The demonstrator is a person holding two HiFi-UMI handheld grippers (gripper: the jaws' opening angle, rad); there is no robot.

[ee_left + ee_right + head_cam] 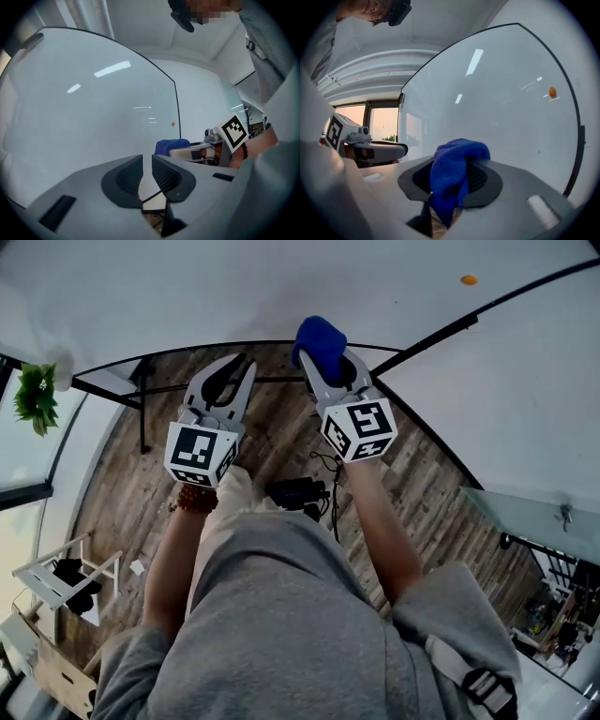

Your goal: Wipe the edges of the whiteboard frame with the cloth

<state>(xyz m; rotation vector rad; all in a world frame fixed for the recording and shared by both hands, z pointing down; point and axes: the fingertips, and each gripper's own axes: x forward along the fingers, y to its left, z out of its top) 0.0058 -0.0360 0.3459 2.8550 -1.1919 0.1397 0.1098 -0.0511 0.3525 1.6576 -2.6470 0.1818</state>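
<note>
The whiteboard [281, 287] fills the top of the head view, and its thin black frame [234, 343] curves along the lower edge. My right gripper [328, 357] is shut on a bunched blue cloth [319, 337], which sits right at that frame edge. In the right gripper view the cloth [452, 168] hangs between the jaws in front of the whiteboard [501, 93], whose frame [576, 131] runs down the right. My left gripper [246, 363] is beside it to the left, just under the frame, jaws together and holding nothing. The left gripper [146, 159] faces the board [93, 108].
A small orange magnet [469, 280] sticks to the board. Below are a wooden floor [122, 493], a black power strip with cables [298, 491], a black stand leg [142, 413], a plant [36, 397], a white rack [56, 577] and a cardboard box [56, 676].
</note>
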